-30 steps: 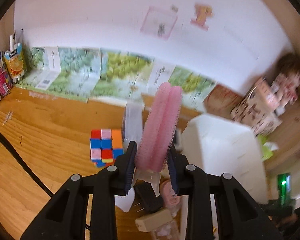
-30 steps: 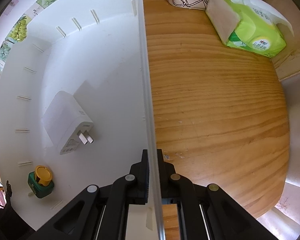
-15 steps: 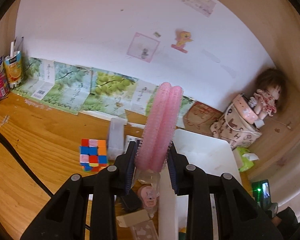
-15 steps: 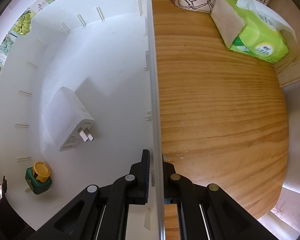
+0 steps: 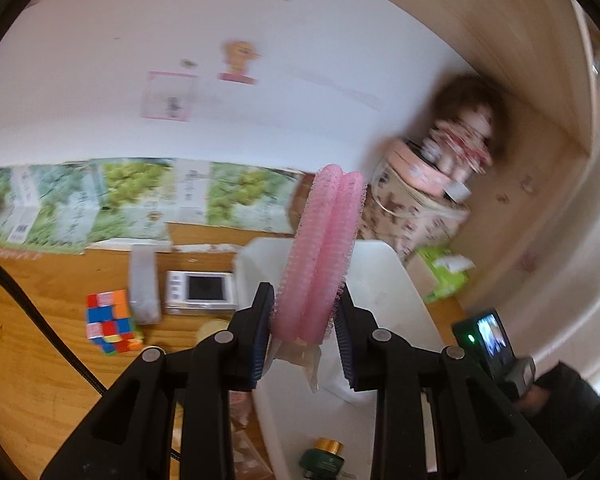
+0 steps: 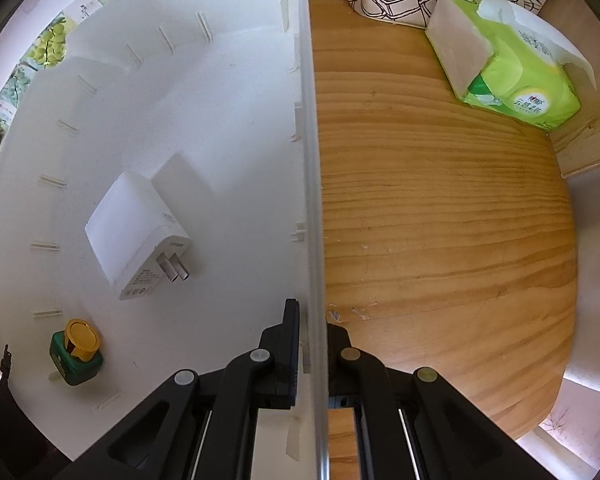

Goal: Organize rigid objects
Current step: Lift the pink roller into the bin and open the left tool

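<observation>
My left gripper [image 5: 305,312] is shut on a pair of pink hair rollers [image 5: 320,252], which stick up between the pads above the white bin [image 5: 396,280]. In the right wrist view my right gripper [image 6: 312,320] points straight down and is shut on the bin's right wall [image 6: 310,160]. Inside the bin lie a white plug charger [image 6: 136,232] and a small green bottle with a gold cap [image 6: 76,352]; the left wrist view shows that green bottle [image 5: 324,458] at its bottom edge.
On the wooden desk left of the bin lie a colour cube [image 5: 110,322], a clear case [image 5: 143,286] and a white device with a screen [image 5: 202,292]. A green tissue pack [image 6: 508,68], a patterned bag [image 5: 412,216] and a doll [image 5: 460,136] stand at the right by the wall.
The left gripper has carried the pink rollers rightward and up, from over the desk beside the cube to above the white bin. The right gripper has kept its hold on the bin wall.
</observation>
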A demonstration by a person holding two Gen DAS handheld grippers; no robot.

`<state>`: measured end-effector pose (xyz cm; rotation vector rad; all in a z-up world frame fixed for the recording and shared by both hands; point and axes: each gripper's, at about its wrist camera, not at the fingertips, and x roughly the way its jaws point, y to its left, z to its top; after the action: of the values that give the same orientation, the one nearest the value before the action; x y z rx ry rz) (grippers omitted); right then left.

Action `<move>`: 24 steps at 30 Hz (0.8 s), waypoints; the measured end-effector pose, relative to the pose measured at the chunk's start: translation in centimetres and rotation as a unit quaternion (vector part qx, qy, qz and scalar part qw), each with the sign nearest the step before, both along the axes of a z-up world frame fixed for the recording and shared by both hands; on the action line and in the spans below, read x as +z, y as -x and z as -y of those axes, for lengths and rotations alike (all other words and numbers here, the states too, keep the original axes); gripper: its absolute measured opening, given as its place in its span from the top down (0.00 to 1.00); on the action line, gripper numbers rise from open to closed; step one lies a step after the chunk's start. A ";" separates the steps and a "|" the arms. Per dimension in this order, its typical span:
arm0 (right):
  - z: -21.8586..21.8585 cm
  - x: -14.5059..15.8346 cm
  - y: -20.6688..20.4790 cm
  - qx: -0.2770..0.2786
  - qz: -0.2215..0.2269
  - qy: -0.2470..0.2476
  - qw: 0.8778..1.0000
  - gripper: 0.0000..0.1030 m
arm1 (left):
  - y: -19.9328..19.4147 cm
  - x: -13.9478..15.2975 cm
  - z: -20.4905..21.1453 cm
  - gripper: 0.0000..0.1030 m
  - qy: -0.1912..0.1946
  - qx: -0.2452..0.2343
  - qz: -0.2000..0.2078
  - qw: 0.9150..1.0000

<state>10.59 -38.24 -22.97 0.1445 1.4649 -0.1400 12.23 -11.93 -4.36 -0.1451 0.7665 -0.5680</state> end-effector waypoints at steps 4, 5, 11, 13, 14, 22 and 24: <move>0.1 0.0 0.0 0.000 0.000 0.000 1.000 0.94 | 0.6 -0.3 2.3 0.69 -0.018 -0.042 -0.002 0.999; 0.1 0.0 0.0 -0.001 0.000 -0.001 1.000 0.94 | 0.8 -0.4 3.0 0.69 -0.019 -0.056 -0.006 0.998; 0.2 0.1 0.0 -0.003 0.001 -0.003 1.000 0.94 | 2.0 -1.1 6.6 0.68 -0.036 -0.116 -0.020 0.992; 0.2 0.1 0.0 -0.003 0.001 -0.003 1.000 0.94 | 2.6 -1.3 7.4 0.68 -0.043 -0.129 -0.021 0.990; 0.2 0.1 0.0 -0.003 0.002 -0.003 1.000 0.94 | 2.7 -1.3 7.6 0.68 -0.044 -0.134 -0.023 0.990; 0.2 0.1 0.0 -0.003 0.001 -0.003 1.000 0.94 | 2.9 -1.3 7.5 0.41 -0.048 -0.109 -0.024 0.993; 0.2 0.1 0.0 -0.003 0.001 -0.002 1.000 0.94 | 2.7 -1.2 7.0 0.29 -0.048 -0.091 -0.021 0.994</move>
<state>10.58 -38.42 -22.90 0.1528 1.4634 -0.1410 9.58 -18.96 -5.56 0.0010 0.8519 -0.7016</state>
